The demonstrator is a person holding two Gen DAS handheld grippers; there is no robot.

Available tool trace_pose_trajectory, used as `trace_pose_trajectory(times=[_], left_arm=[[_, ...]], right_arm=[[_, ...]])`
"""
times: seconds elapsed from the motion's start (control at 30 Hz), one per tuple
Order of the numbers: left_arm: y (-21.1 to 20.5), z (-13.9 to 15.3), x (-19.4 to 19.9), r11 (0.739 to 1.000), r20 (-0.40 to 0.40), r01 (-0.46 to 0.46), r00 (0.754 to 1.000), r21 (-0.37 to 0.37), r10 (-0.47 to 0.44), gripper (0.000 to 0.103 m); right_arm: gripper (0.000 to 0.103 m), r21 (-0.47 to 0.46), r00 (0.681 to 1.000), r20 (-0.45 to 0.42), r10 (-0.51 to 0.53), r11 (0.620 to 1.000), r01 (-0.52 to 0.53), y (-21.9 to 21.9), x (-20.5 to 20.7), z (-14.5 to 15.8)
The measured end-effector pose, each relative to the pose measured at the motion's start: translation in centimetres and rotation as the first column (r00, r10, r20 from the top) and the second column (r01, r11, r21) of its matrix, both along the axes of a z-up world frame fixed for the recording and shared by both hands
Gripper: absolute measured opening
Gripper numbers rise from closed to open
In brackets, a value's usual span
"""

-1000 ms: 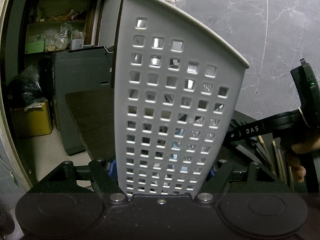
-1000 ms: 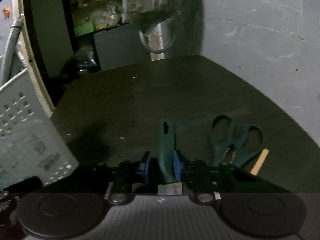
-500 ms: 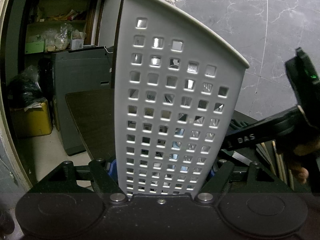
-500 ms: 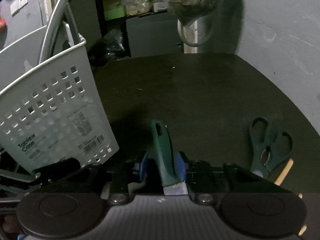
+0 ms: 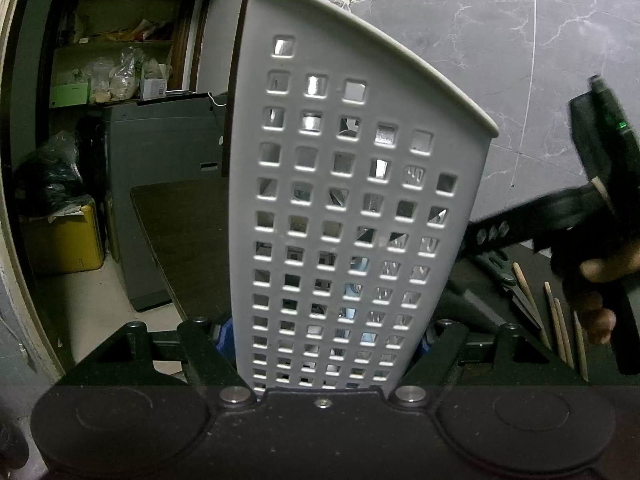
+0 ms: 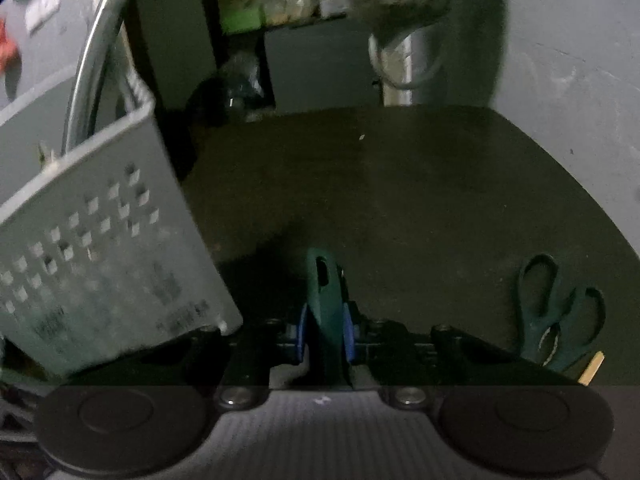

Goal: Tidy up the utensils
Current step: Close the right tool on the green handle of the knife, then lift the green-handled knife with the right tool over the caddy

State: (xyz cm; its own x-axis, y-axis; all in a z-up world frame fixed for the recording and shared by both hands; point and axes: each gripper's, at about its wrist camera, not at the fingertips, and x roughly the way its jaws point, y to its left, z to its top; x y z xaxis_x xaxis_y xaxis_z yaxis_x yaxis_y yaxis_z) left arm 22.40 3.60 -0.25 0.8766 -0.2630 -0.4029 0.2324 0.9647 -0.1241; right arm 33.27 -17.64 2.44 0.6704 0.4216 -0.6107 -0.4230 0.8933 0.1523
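My left gripper [image 5: 320,344] is shut on the tall white perforated utensil holder [image 5: 344,208] and holds it upright on the dark table. The holder also shows at the left of the right wrist view [image 6: 96,248], with metal utensil handles [image 6: 92,60] sticking out of it. My right gripper [image 6: 325,332] is shut on a dark green utensil handle [image 6: 324,292], held just right of the holder above the table. In the left wrist view the right gripper and the hand holding it [image 5: 592,232] appear at the right edge.
Dark green scissors [image 6: 556,312] lie on the dark table [image 6: 400,184] at the right, also visible in the left wrist view [image 5: 504,276]. Several wooden chopsticks [image 5: 560,320] lie beside them. A steel pot [image 6: 404,56] hangs at the back. Shelves and boxes stand beyond the table.
My right gripper has swung left with the green-handled utensil, bringing the holder into its view, then shifted slightly. The scissors moved to the right of the frame. The left gripper and holder stay still.
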Motion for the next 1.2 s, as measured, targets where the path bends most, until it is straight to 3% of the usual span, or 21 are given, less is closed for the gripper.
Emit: trace_pose_trajectory(times=[0.27,0.53,0.87,1.2], left_arm=[[0.0,0.0,0.0,1.000,0.000,-0.001,1.000,0.000,0.001,0.078],[0.0,0.0,0.0,1.000,0.000,-0.001,1.000,0.000,0.001,0.078],[0.0,0.0,0.0,1.000,0.000,-0.001,1.000,-0.001,0.001,0.078],[0.0,0.0,0.0,1.000,0.001,-0.001,1.000,-0.001,0.001,0.078]], right_arm=[[0.021,0.165,0.977,0.210,-0.045,0.986,0.010,-1.9,-2.6,2.4],[0.021,0.231,0.892,0.446,-0.070,0.972,-0.040,-3.1,-6.5,3.5],[0.021,0.250,0.839,0.538,-0.084,0.966,-0.064,-3.5,-10.0,2.8],[0.021,0.253,0.809,0.578,-0.106,0.966,-0.053,-4.8,-13.6,1.9]])
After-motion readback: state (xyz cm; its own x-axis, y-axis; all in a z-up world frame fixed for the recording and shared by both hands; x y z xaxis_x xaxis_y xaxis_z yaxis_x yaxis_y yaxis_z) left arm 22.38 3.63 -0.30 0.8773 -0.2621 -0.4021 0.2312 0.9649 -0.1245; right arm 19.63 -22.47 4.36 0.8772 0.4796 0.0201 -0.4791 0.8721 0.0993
